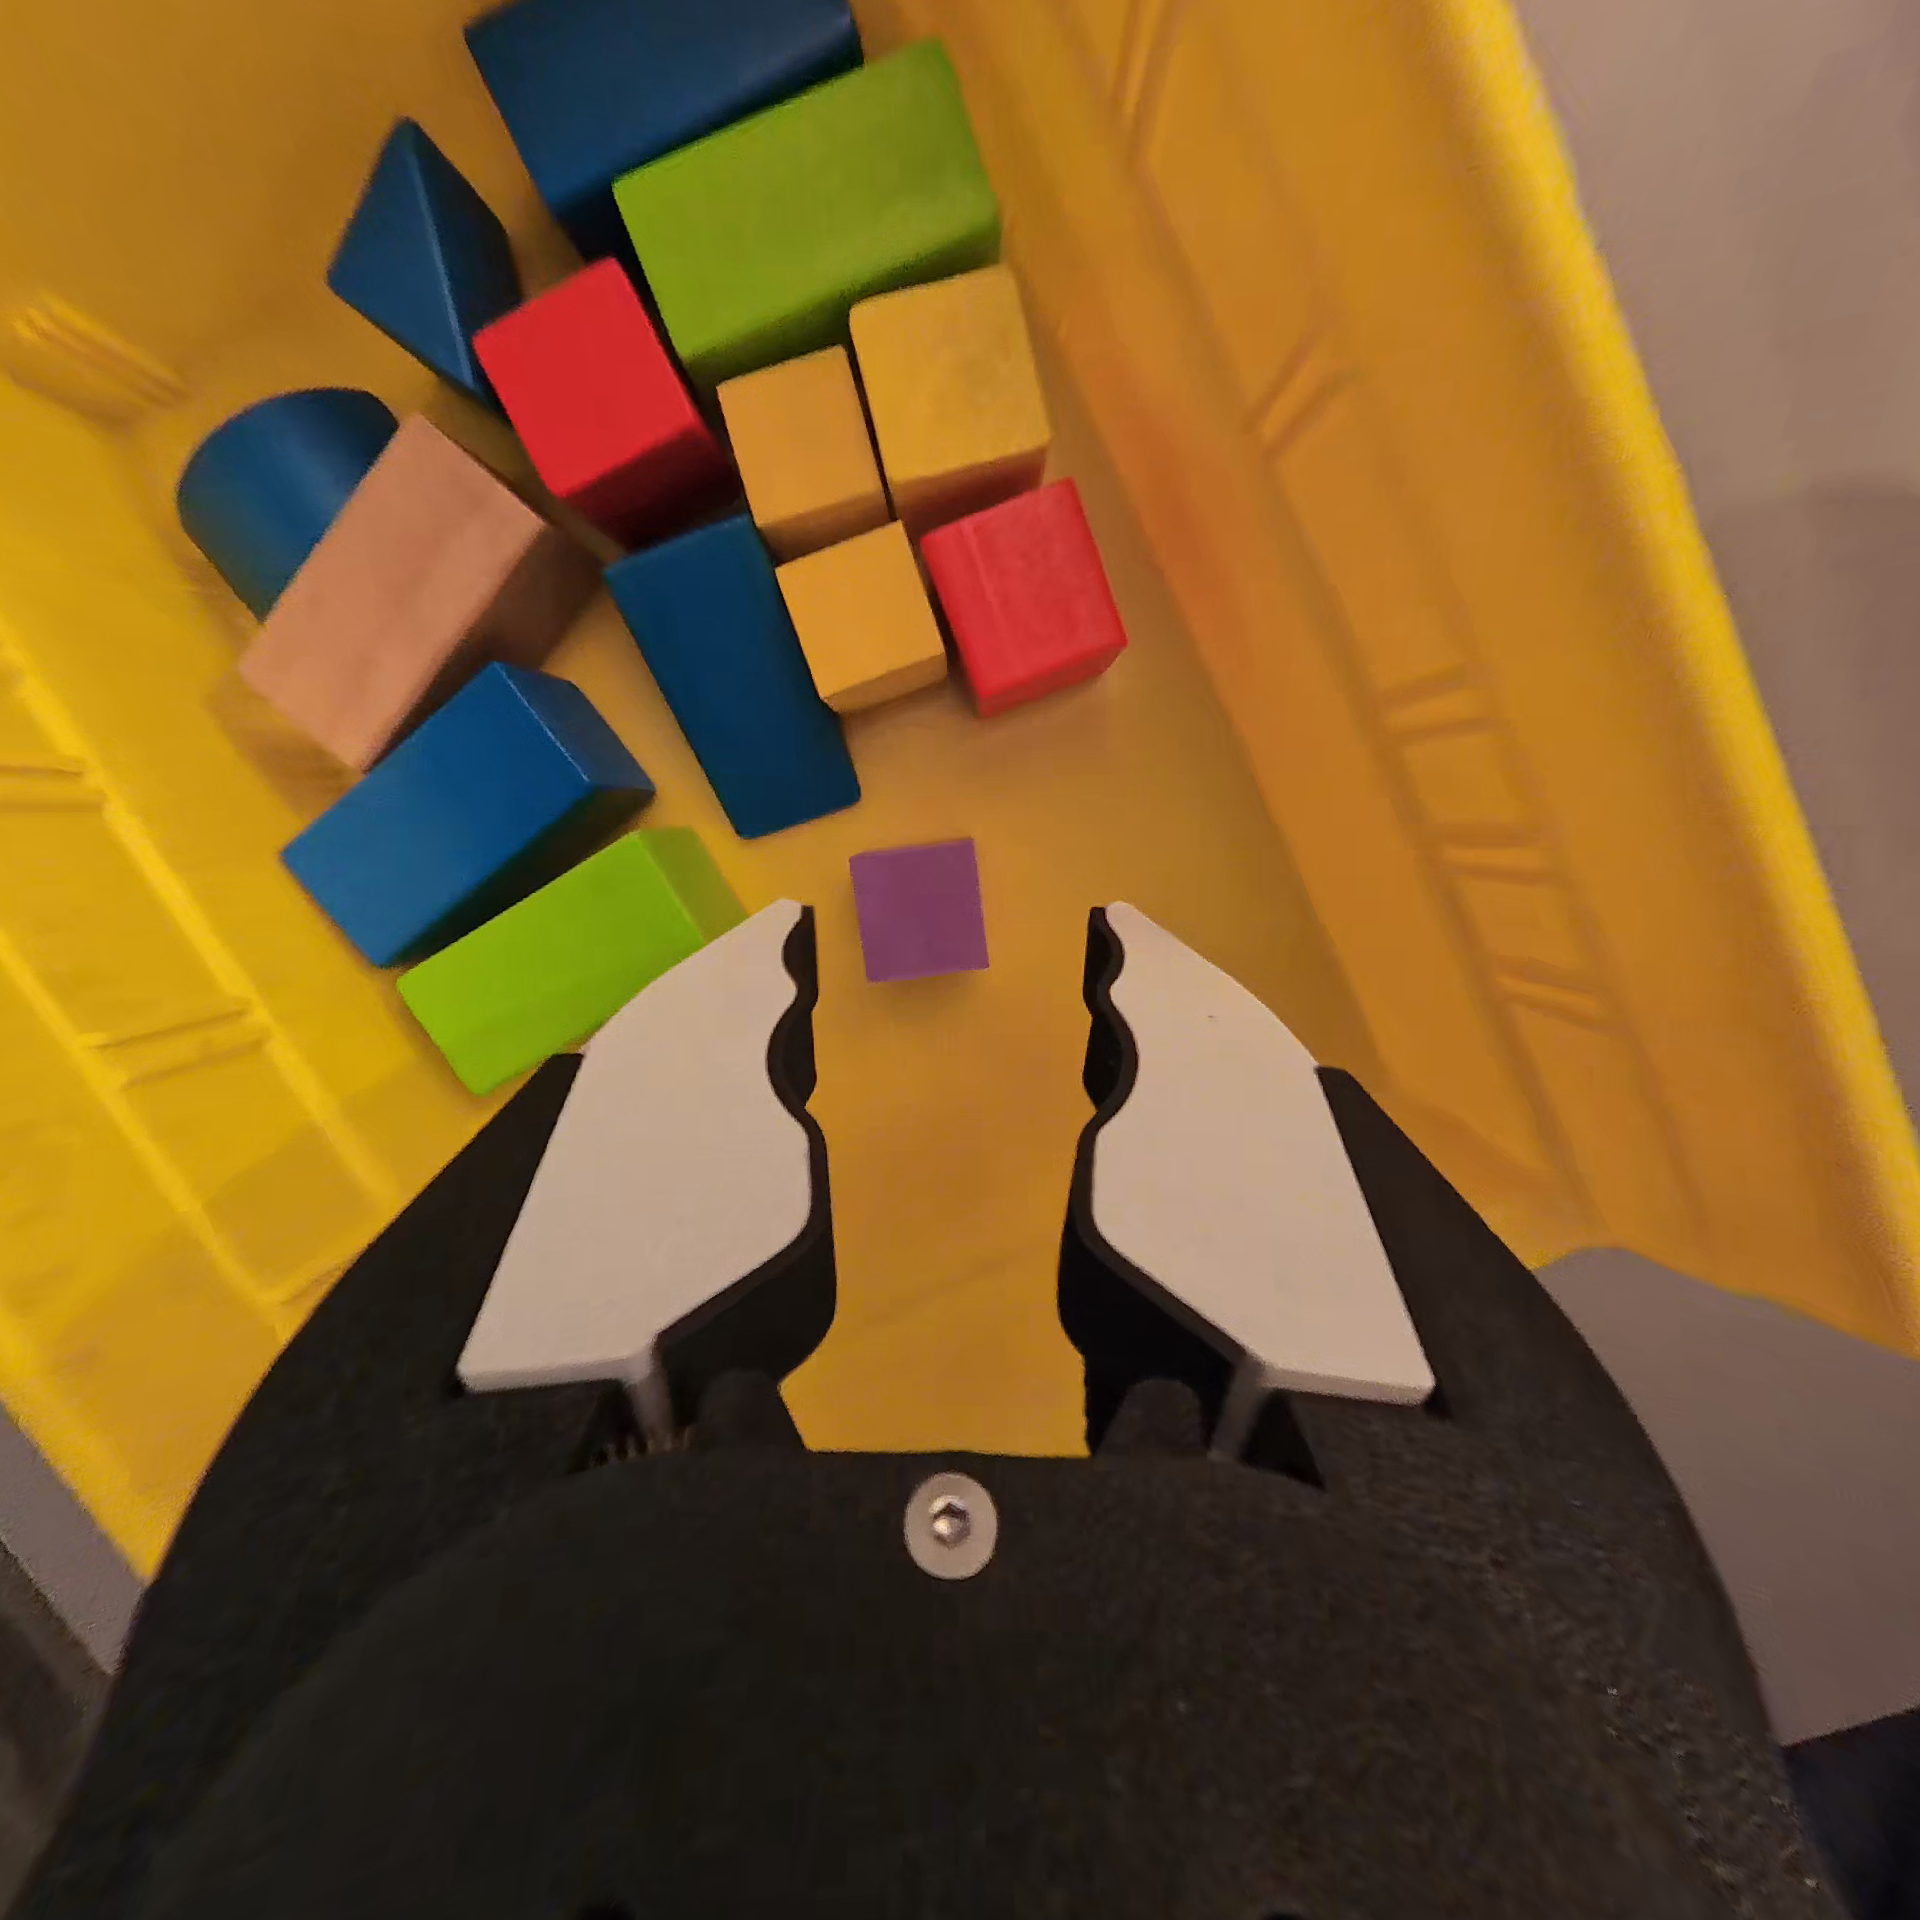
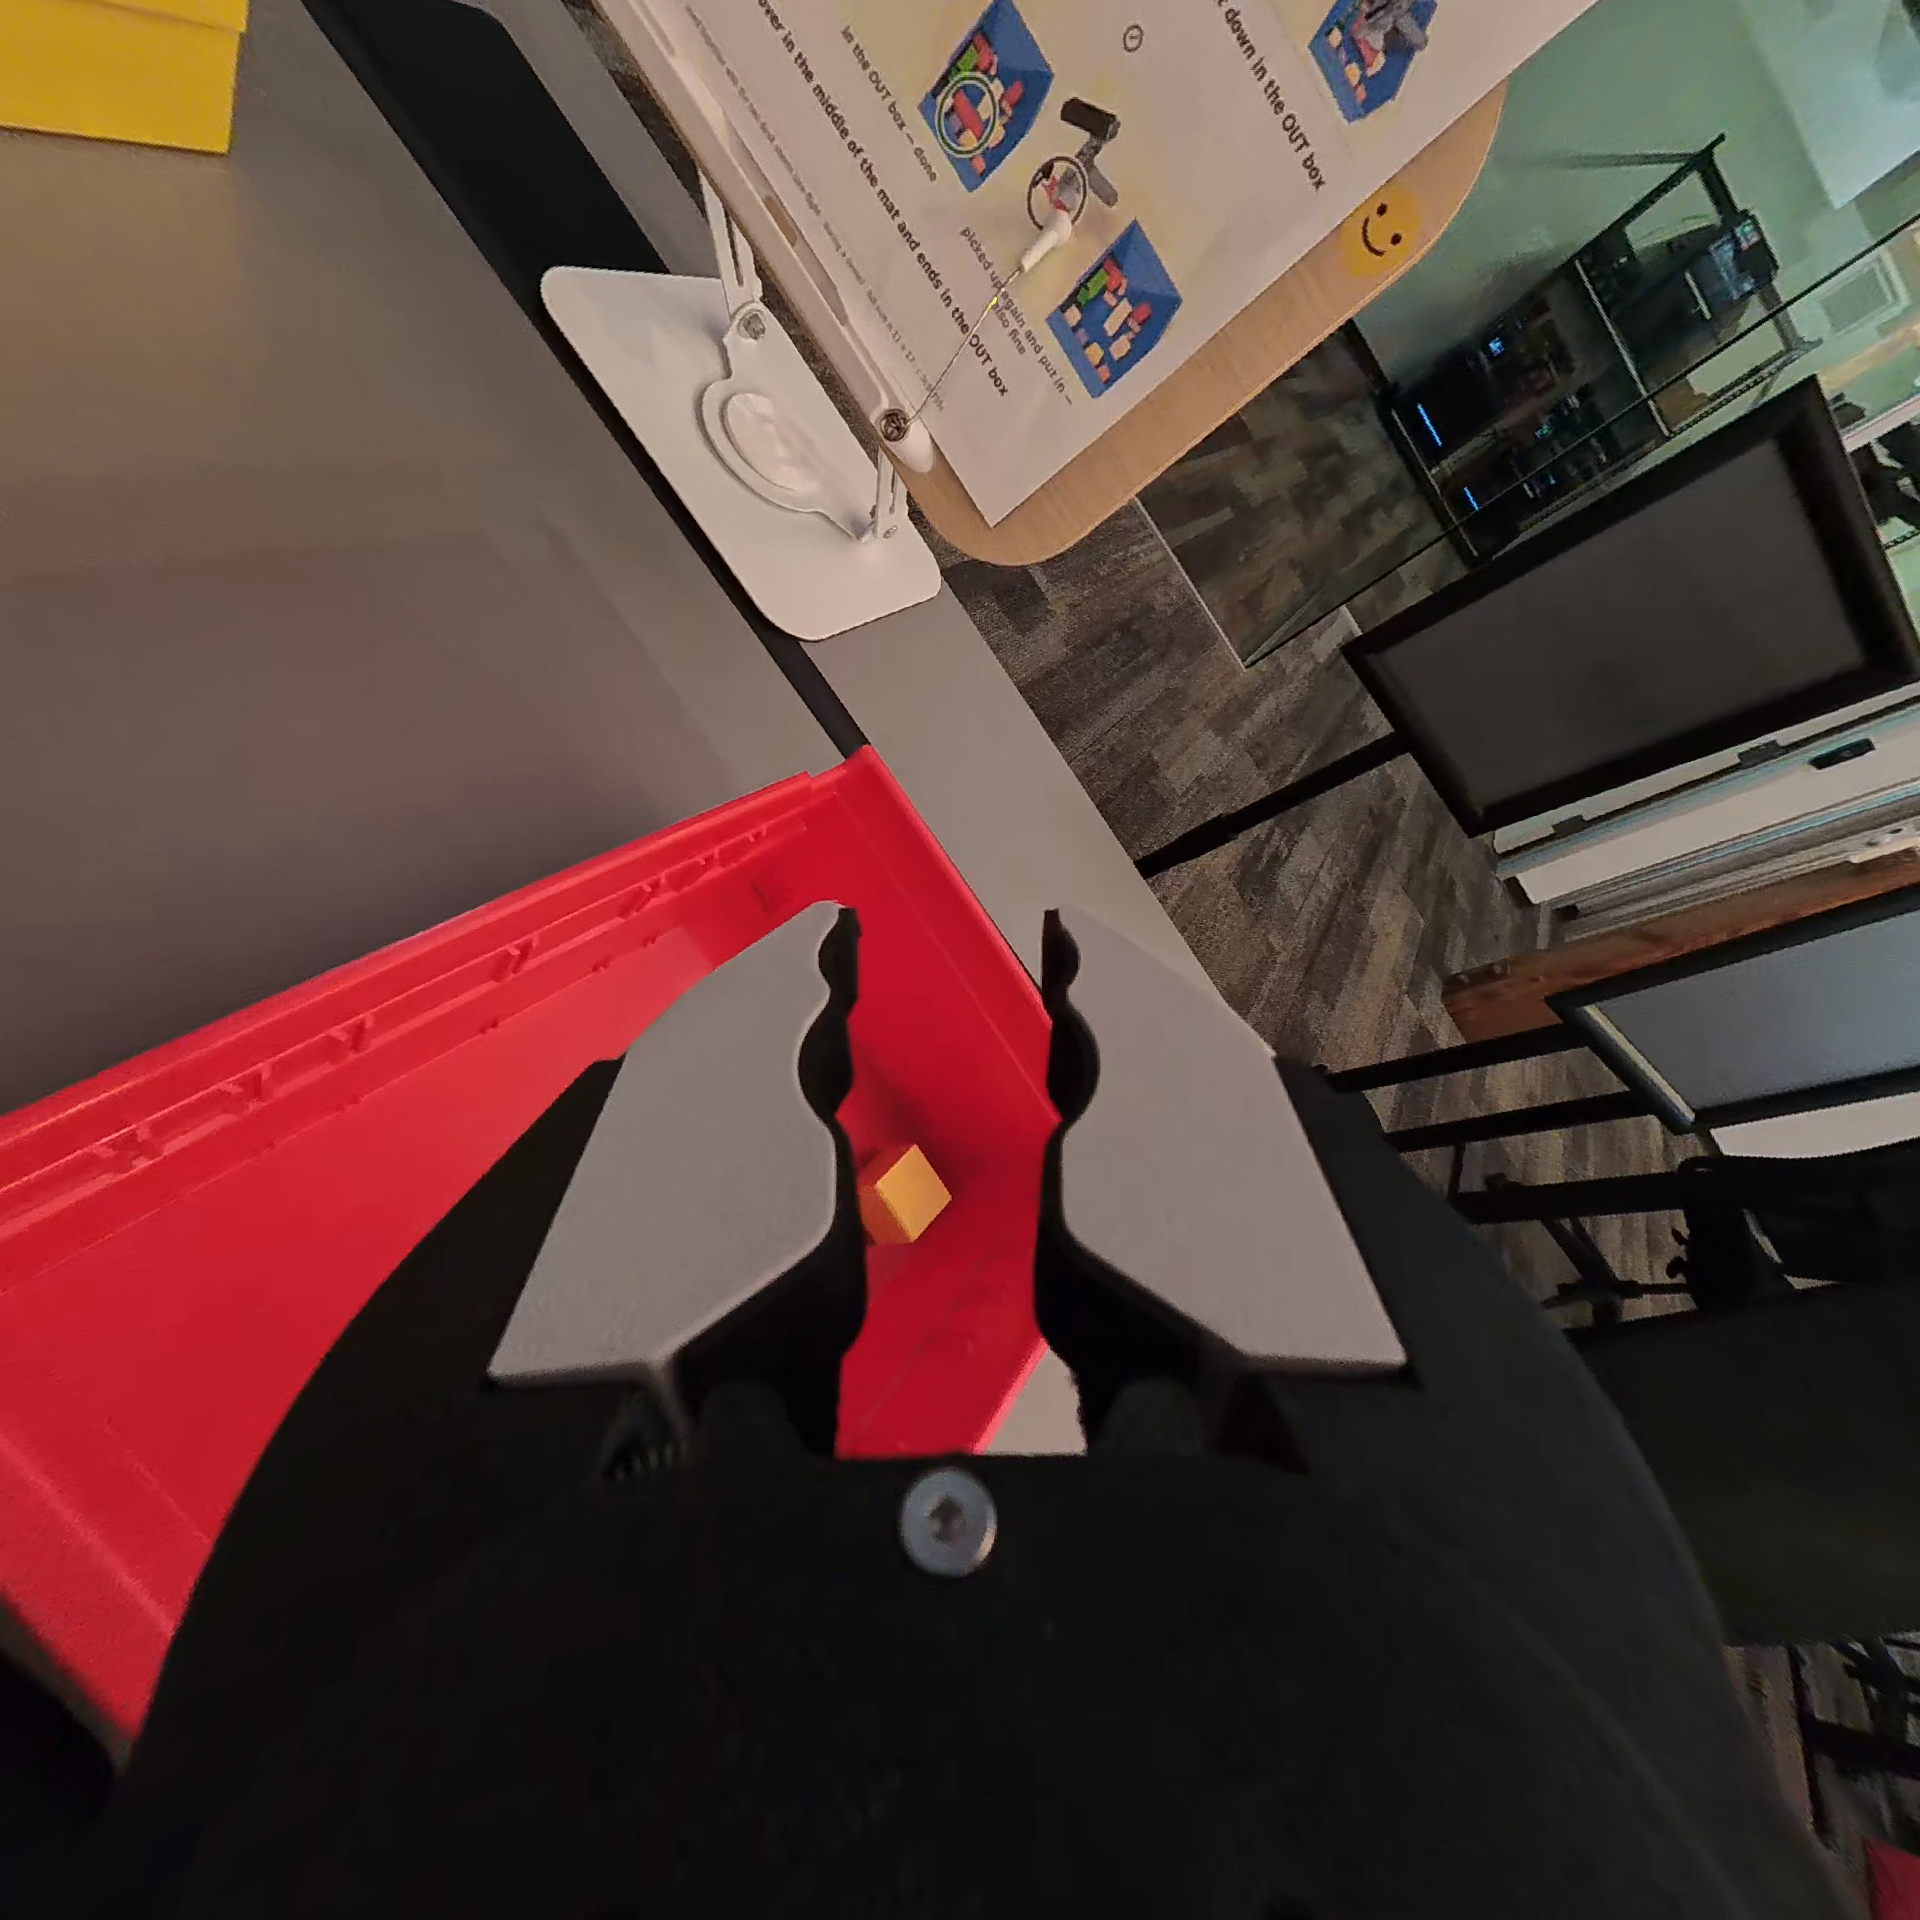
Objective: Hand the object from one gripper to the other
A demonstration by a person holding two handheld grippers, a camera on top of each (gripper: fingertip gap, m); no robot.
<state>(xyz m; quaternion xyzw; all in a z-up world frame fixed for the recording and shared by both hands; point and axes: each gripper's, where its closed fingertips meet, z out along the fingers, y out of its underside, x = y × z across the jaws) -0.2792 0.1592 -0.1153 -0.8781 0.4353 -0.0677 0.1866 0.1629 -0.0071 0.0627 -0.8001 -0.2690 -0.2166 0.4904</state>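
Yellow plastic fills the left wrist view — we look into a yellow bin (image 1: 1299,436) with wooden blocks heaped in the upper left. Our left gripper (image 1: 951,914) has its fingers spread and empty, and a small purple cube (image 1: 918,910) lies on the bin floor just beyond the tips, between them. In the right wrist view, our right gripper (image 2: 951,920) also has its fingers apart, above a red bin (image 2: 343,1049) on the grey bench (image 2: 312,540) — an orange cube (image 2: 904,1195) lies inside, at frame centre.
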